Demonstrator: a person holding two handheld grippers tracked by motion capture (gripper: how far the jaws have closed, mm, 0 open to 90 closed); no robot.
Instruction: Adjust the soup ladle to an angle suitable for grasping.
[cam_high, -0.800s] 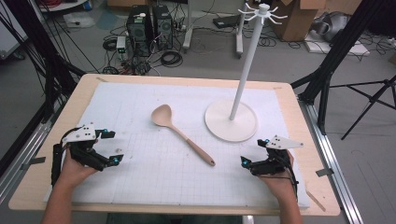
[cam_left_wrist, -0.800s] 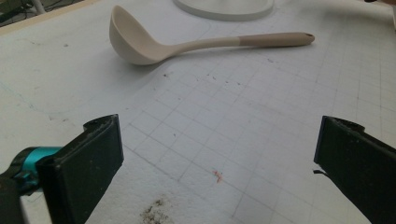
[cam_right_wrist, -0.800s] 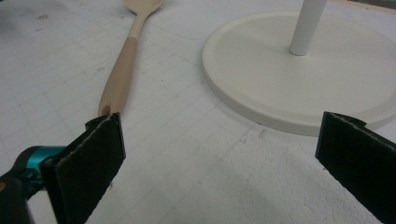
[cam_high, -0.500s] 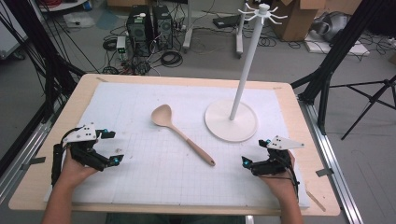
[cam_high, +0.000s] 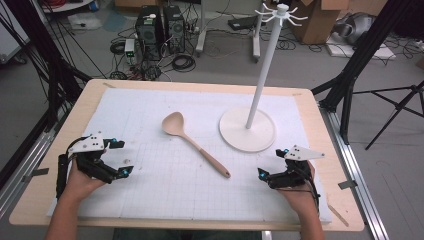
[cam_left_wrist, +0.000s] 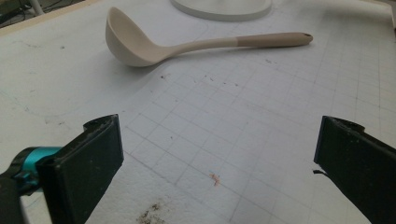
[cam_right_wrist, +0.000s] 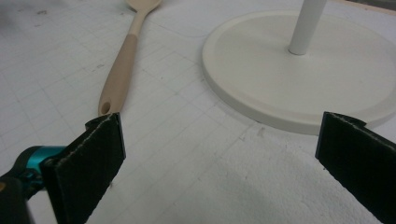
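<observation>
A smooth beige ladle (cam_high: 192, 141) (deep rounded bowl, darker tan handle) is laid on the gridded white mat (cam_high: 150, 175), just beside the stand's round white base (cam_high: 247, 130). The left gripper (cam_high: 119, 158) and right gripper (cam_high: 270, 165) are held wide apart in the jaws, with nothing grasped or touched.

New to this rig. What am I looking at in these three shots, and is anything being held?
There is no robot arm here: a person at a table holds a two-jaw tool in each hand, the left hand-held gripper and the right hand-held gripper. The high view looks down on the table from above the person's side. The two gripper views come from cameras riding on each tool, looking out along its two black jaws. On the white gridded mat lie a beige ladle and a white stand with a round base and a tall pole topped with hooks. The ladle's bowl points toward the far left, its handle toward the right gripper. Both pairs of jaws stand wide apart with nothing between them, so nothing is held.
</observation>
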